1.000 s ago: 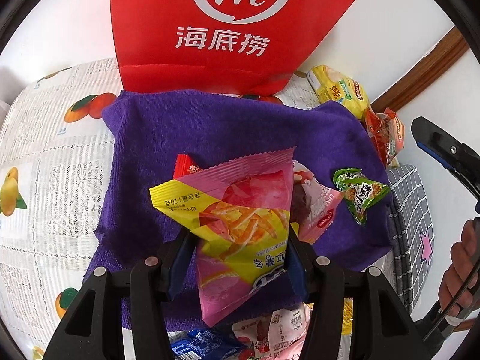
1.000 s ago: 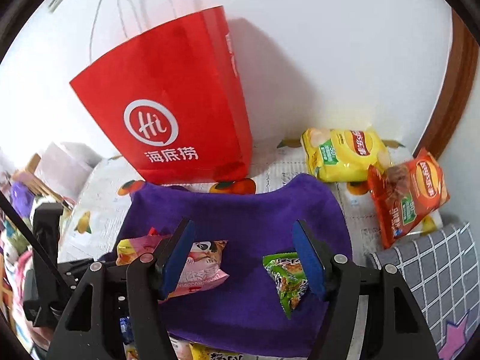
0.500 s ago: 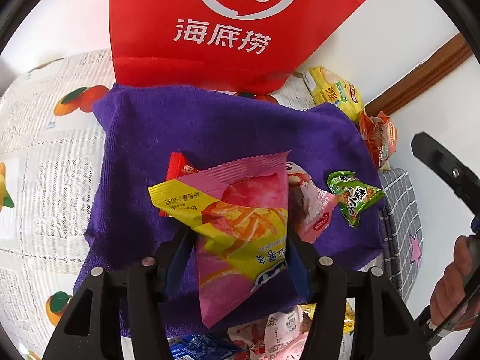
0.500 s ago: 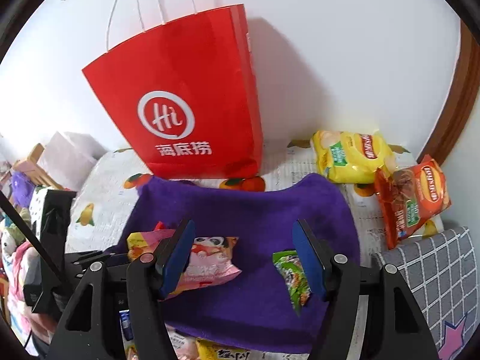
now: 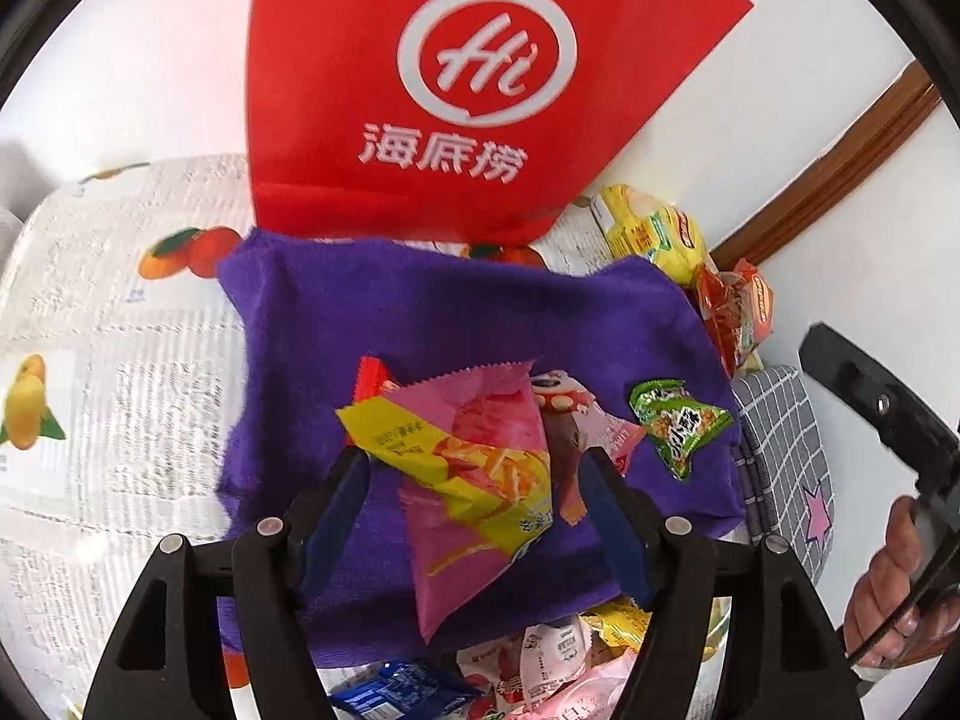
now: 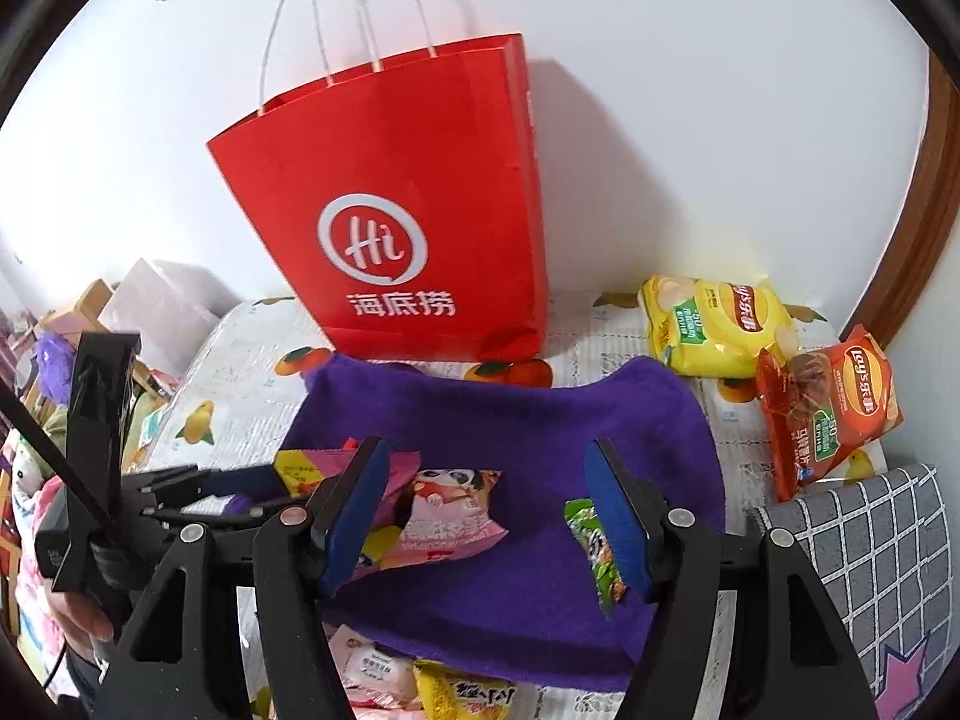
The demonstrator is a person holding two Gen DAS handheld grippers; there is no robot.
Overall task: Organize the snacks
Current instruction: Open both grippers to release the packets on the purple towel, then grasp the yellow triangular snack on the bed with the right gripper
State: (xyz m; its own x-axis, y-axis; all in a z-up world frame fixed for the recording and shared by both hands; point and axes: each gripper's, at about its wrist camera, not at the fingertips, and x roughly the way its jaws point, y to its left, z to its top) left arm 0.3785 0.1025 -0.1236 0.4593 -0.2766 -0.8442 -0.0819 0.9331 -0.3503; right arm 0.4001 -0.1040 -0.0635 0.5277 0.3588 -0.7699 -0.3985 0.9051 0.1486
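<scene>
Nearest, the left gripper [image 5: 474, 480] has just been opening, its jaws now clear of the pink and yellow snack packet [image 5: 474, 480] lying between them on the purple cloth [image 5: 420, 312] — likely a sorting spot. The right gripper [image 6: 489, 516] hovers open and empty over a green packet [image 6: 594, 546]; beyond stands a red paper bag [image 6: 408, 240].

Fruit-print tablecloth [image 5: 120, 360] bears purple cloth [image 5: 450, 312], red bag [image 6: 408, 228].
</scene>
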